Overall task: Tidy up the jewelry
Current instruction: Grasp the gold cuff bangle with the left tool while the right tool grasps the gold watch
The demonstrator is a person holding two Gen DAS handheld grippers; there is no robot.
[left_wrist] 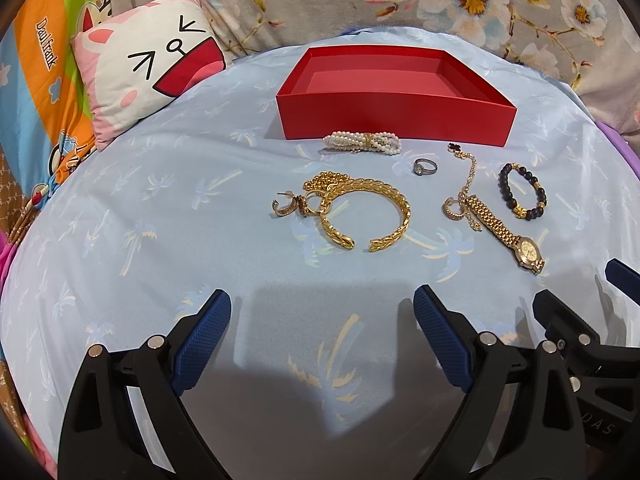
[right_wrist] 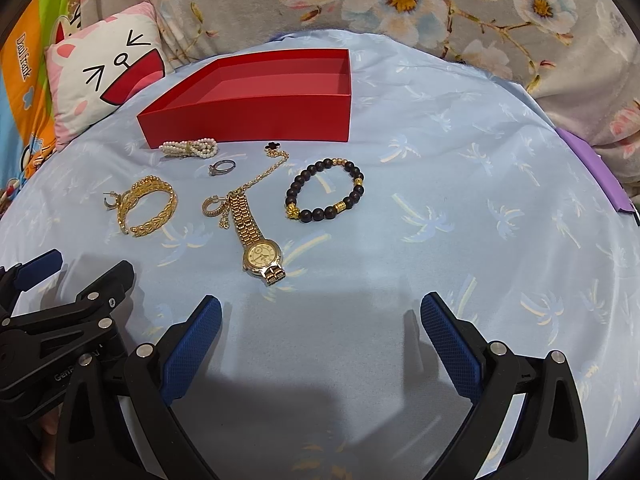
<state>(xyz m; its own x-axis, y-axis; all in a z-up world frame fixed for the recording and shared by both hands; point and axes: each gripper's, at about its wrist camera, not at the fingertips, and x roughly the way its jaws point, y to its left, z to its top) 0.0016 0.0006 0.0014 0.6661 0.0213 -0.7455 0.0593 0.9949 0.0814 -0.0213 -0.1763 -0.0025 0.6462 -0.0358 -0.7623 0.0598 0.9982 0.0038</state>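
Observation:
An empty red box (left_wrist: 394, 122) (right_wrist: 248, 124) sits at the back of the pale blue cloth. In front of it lie a pearl bracelet (left_wrist: 362, 142) (right_wrist: 190, 148), a silver ring (left_wrist: 425, 167) (right_wrist: 221, 167), a gold cuff bangle (left_wrist: 400, 210) (right_wrist: 160, 210) on a gold chain, a gold hoop earring (left_wrist: 285, 208) (right_wrist: 110, 201), a gold watch (left_wrist: 508, 236) (right_wrist: 256, 240), a thin clover chain (left_wrist: 468, 172) (right_wrist: 272, 164) and a dark bead bracelet (left_wrist: 522, 196) (right_wrist: 326, 194). My left gripper (left_wrist: 322, 300) and right gripper (right_wrist: 320, 304) both stand open, short of the jewelry, holding nothing.
A cartoon cushion (left_wrist: 148, 76) (right_wrist: 104, 76) leans at the back left. Floral fabric (left_wrist: 480, 4) (right_wrist: 440, 4) rises behind the box. A purple edge (right_wrist: 596, 172) shows at the right. The right gripper's black frame (left_wrist: 580, 340) is beside my left one.

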